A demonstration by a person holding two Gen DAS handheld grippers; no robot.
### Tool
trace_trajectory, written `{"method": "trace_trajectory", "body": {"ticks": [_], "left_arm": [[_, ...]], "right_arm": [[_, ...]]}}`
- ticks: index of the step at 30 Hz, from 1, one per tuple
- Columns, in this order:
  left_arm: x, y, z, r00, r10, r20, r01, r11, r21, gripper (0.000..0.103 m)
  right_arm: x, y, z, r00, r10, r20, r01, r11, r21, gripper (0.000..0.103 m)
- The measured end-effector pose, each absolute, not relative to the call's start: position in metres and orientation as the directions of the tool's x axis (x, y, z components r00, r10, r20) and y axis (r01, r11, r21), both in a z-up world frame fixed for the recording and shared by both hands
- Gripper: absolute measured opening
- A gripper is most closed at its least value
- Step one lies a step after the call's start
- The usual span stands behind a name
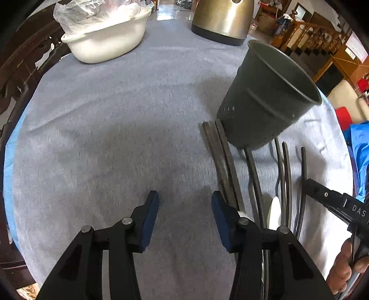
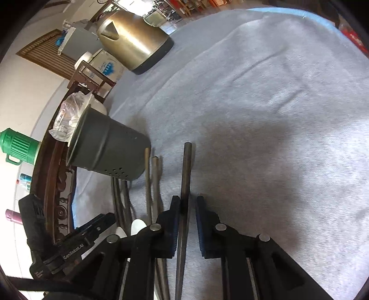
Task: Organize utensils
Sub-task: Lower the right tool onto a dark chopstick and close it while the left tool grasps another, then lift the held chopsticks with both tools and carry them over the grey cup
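A dark grey utensil cup (image 1: 265,99) stands on the grey cloth at the right; it also shows in the right wrist view (image 2: 108,150). Several dark chopsticks (image 1: 223,161) and thin utensil handles (image 1: 286,175) lie beside and below it, with white spoon bowls (image 1: 274,214). My left gripper (image 1: 185,200) is open and empty, just left of the chopsticks. My right gripper (image 2: 188,205) is open around one dark chopstick (image 2: 186,170) that lies between its fingers; other chopsticks (image 2: 152,182) lie to its left. The right gripper's body (image 1: 332,200) shows in the left wrist view.
A white basin (image 1: 103,39) with a plastic bag and a metal kettle (image 1: 221,20) stand at the far side of the cloth. The kettle (image 2: 133,39) shows in the right wrist view too. A green jug (image 2: 18,145) stands beyond the table's carved wooden edge (image 2: 53,184).
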State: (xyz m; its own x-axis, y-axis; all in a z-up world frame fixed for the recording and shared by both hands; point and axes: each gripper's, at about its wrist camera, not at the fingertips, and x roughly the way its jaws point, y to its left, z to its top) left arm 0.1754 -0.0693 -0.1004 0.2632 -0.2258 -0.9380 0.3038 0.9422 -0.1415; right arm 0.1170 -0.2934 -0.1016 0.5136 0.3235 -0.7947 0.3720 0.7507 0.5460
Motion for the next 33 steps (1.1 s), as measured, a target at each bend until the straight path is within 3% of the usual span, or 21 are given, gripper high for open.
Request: {"method": "trace_trajectory", "body": {"ticks": [14,17,20,29,33], "left_arm": [[0.185,-0.075,-0.103,0.252,-0.291,-0.923,0.268,0.937,-0.222,0.049],[0.188,-0.072,-0.106,0.248,-0.293,-0.924,0.264,0.937,-0.227,0.045],[0.182,-0.063,-0.109,0.256,-0.252,-0.933,0.274,0.945,-0.18,0.029],[0.186,-0.036,-0.107,0.185,-0.311,-0.932,0.252,0.932,-0.261,0.029],[0.207,-0.03,-0.109,0.164,-0.354,-0.921,0.204,0.925,-0.319,0.029]], "right_arm": [[0.128,-0.291,-0.1,0.507,0.339,-0.792,0.379,0.737,0.559,0.017],[0.131,-0.287,-0.099,0.508,0.326,-0.797,0.371,0.753,0.544,0.015],[0.134,-0.278,-0.095,0.493,0.286,-0.822,0.354,0.797,0.49,0.012],[0.134,-0.279,-0.093,0.429,0.269,-0.862,0.383,0.81,0.443,0.015],[0.15,-0.265,-0.088,0.403,0.187,-0.896,0.364,0.866,0.344,0.015]]}}
